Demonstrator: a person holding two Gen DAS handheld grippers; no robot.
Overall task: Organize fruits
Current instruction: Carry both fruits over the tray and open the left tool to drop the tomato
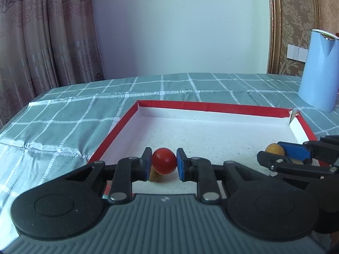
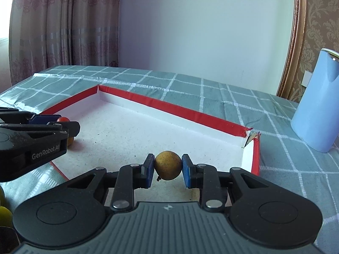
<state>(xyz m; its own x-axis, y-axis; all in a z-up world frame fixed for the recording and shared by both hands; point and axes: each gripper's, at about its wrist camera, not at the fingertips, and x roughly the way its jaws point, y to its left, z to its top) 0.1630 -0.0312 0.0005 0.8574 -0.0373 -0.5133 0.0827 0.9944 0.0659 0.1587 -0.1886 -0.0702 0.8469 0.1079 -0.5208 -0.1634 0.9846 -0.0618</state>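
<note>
The cherry tomato sits between the blue pads of your left gripper, both pads pressed against its sides, so those fingers are closed on it. It hangs over the near part of the shallow red-rimmed box, just above a yellow-brown fruit that lies on the white floor of the box and is partly hidden behind the tomato and the left pad.

Your right gripper is clamped on a round yellow-brown fruit with speckled skin and a small stem at its lower left; both pads touch it. You hold it over the near right part of the box, close to the torn corner of the rim.

From the right wrist view, your left gripper reaches in from the left edge over the box, with the tomato peeking out beyond its fingers. A few yellow-green fruits lie at the bottom-left edge of that view, outside the box.

The box rests on a green checked tablecloth. A pale blue jug stands on the cloth beyond the box's far right corner, well apart from both grippers.
</note>
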